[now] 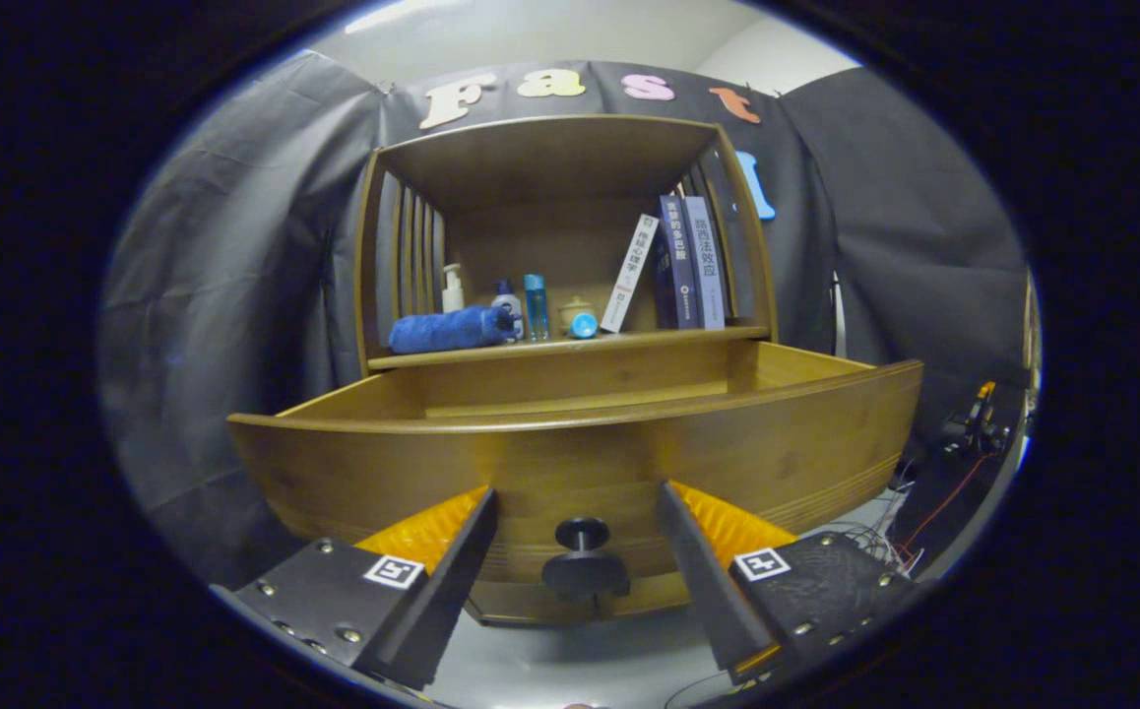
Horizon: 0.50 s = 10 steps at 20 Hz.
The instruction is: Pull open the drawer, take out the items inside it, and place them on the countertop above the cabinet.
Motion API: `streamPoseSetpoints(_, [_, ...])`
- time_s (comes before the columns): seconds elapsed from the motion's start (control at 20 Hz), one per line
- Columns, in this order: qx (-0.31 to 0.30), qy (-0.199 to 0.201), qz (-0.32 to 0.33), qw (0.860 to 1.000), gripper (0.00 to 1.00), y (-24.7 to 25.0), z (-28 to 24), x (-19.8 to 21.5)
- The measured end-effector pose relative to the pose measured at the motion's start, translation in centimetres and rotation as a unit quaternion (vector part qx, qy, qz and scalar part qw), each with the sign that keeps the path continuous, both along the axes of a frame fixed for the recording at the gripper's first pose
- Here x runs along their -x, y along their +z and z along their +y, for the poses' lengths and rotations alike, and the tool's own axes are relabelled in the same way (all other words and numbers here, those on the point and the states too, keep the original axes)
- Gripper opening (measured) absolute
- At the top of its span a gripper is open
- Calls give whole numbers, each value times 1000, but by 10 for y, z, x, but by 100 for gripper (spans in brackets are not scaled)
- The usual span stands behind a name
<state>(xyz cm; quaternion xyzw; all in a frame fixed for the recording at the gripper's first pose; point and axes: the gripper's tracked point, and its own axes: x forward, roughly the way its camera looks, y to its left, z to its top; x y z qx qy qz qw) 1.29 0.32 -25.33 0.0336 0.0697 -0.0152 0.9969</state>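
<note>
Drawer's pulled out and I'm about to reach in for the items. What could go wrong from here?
1. The hand-held gripper sits open and low, with the drawer knob between its fingers; rising straight up could catch the knob or the drawer front.
2. The drawer's inside is hidden behind that front panel, so reaching in would be blind.
3. The countertop already holds a rolled blue towel, bottles and leaning books; careless placement may topple them.

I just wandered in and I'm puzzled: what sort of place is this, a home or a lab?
Probably a mock-up home corner in a test booth: a wooden cabinet with books and toiletry bottles, black cloth walls, its drawer pulled open, and the open gripper flanking the knob.
</note>
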Motion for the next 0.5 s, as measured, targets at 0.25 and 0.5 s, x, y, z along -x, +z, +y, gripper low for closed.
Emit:
streamPoseSetpoints(0.25, [-18, 7, -6, 1000, 99, 5, -3, -21])
streamPoseSetpoints(0.5, [-19, 11, -3, 1000, 99, 6, -4, -38])
